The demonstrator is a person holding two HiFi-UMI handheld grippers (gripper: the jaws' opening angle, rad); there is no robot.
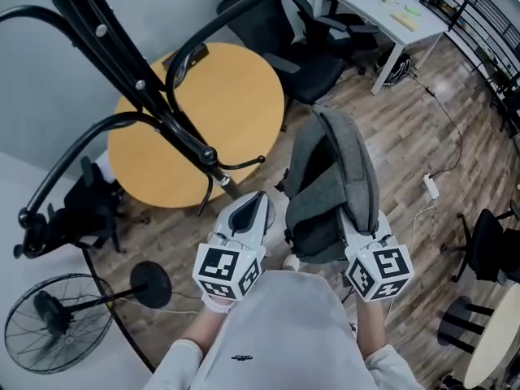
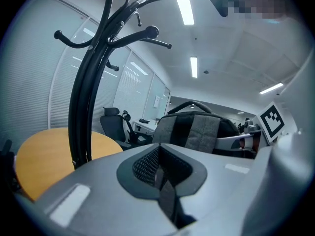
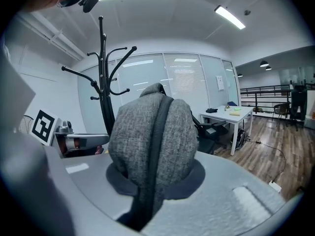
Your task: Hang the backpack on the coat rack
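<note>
**Grey backpack held up beside the coat rack, both sets of fingers clenched**

Seen from the head view, the black coat rack [image 1: 150, 104] is the biggest thing in frame. Its pole slants from 11 o'clock toward the centre, and its curved arms fan out toward 9 and 12 o'clock. Behind the pole, just above centre, is a round wooden worktop [image 1: 236, 112]. The wood-plank floor [image 1: 406, 136] fills the 3 o'clock side.

The backpack [image 1: 333, 177] is held clear of the floor just right of centre, near the rack's lower arms but apart from them. No hook carries it. In the left gripper view its top handle arches over its grey panels.

At 8 o'clock a floor fan [image 1: 57, 323] stands on its round base. At 1 o'clock is a white worktop [image 1: 366, 6] with small items on it, and a dark office chair [image 1: 317, 63] sits beside it.

The right gripper [image 1: 356, 227], at 5 o'clock, has its fingers clenched on the backpack's grey fabric, with a black band running between them. The left gripper [image 1: 258, 200], at 6 o'clock and just beside the backpack, has its fingers pressed nearly together on a thin dark strip [image 2: 165, 191]. Where that strip leads I cannot tell.

A white power strip [image 1: 431, 187] lies on the floor at 3 o'clock.
</note>
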